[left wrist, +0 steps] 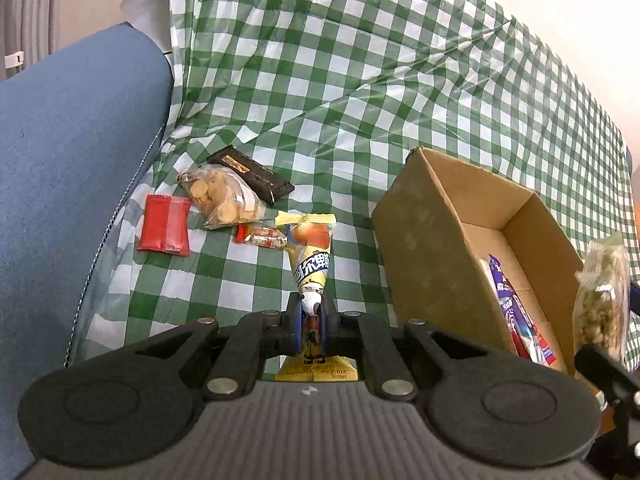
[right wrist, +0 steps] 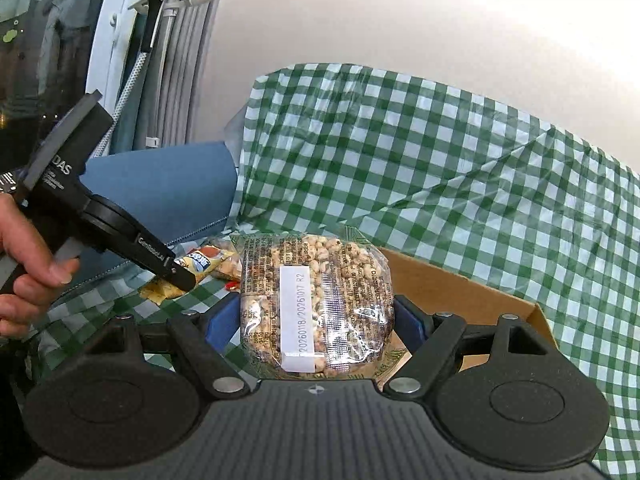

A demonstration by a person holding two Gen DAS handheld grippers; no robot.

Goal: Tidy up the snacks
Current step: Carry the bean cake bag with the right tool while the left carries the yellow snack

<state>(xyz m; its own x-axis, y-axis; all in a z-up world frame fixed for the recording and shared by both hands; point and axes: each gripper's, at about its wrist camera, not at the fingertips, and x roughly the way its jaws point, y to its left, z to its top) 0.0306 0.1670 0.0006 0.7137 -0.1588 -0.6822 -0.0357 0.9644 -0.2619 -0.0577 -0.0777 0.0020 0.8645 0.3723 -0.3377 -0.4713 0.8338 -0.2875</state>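
Left gripper is clamped narrowly on a yellow snack packet, its blue pads pinching the packet near its lower end. That packet runs lengthwise straight out ahead of the fingers, its crimped far end pointing toward the loose snacks on the green checked cloth: a small red-and-clear candy wrapper just beyond its tip, a clear bag of round biscuits, a dark brown bar behind that, and a red pouch further left beside the blue cushion.

Right gripper holds a clear bag of puffed grains between widely spaced pads, label side toward the camera, its long axis pointing away along the fingers. The bag hangs at the near-left corner of the open cardboard box, which lies right of the yellow packet and contains a purple-wrapped snack.
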